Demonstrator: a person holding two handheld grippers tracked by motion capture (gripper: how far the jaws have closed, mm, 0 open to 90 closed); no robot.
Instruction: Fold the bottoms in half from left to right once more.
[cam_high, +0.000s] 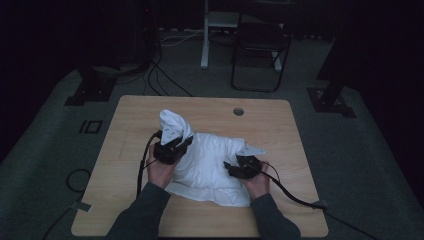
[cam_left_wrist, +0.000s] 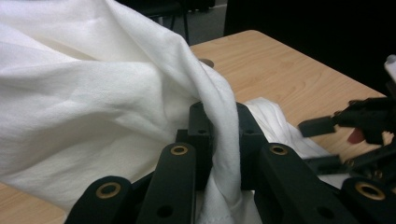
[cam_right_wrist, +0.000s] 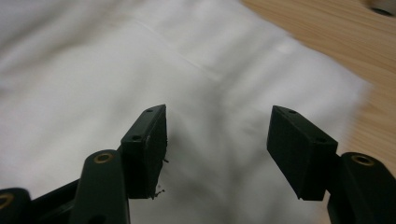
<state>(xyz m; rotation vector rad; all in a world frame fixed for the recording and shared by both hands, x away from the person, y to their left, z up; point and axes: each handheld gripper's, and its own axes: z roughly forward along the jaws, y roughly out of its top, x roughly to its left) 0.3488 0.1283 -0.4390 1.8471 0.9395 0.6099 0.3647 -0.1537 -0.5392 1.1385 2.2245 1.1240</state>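
The left tongs (cam_left_wrist: 219, 140) are pinching a fold of the rumpled white cloth (cam_high: 210, 162) and holding it up, while the cloth is lying mid-bench on the light wooden bench (cam_high: 280, 125), toward its near edge. The right tongs (cam_right_wrist: 217, 144) are hanging apart just above the cloth's right side.

A: The white cloth (cam_left_wrist: 93, 102) runs off the left gripper view at 9 and 12 o'clock, so its far edge can't be read, and its fold hides the inner faces of the left hand-held gripper (cam_left_wrist: 219, 140).

B: In the right gripper view the cloth (cam_right_wrist: 140, 56) is smeared with blur, seams barely traceable. The table (cam_right_wrist: 327, 32) at 1 o'clock is soft too, and something round is clipped by the corner.

A: In the high view, the person's sleeves (cam_high: 145, 215) are cut off at 6 o'clock.
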